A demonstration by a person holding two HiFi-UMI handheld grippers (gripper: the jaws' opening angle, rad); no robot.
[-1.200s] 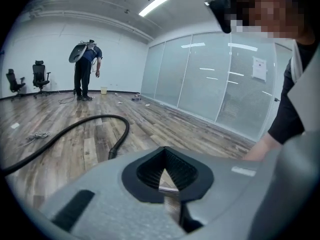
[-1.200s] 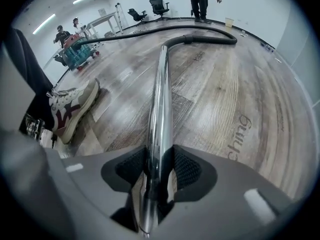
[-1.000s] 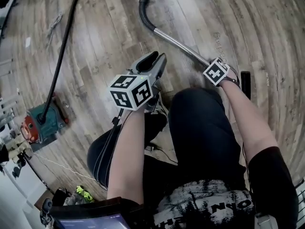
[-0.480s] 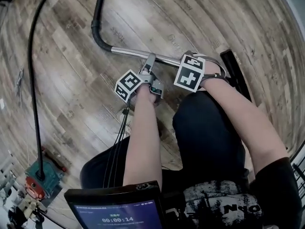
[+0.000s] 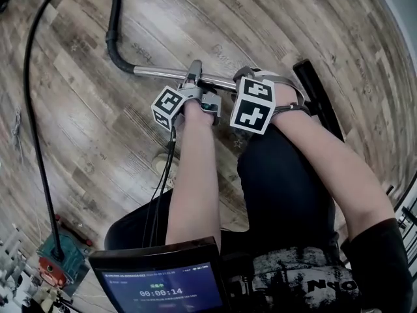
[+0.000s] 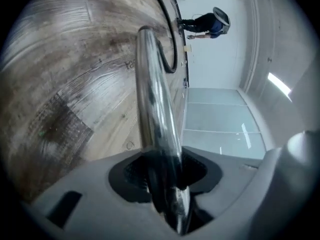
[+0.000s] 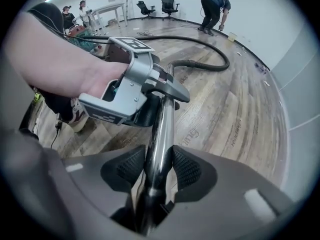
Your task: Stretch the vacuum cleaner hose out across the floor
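This is a large open office or lab-type workroom, not a home. Pale wood-look planks (image 5: 78, 109) cover a wide floor running to plain white walls (image 6: 215, 59). Frosted glass partition panels (image 6: 215, 124) line one side, under a strip light (image 6: 280, 84). Against the far wall stand two black swivel office chairs (image 7: 170, 4) and a white table (image 7: 107, 7), with people (image 7: 82, 6) gathered at it. Another person (image 7: 212, 1) bends over near the wall's edge.
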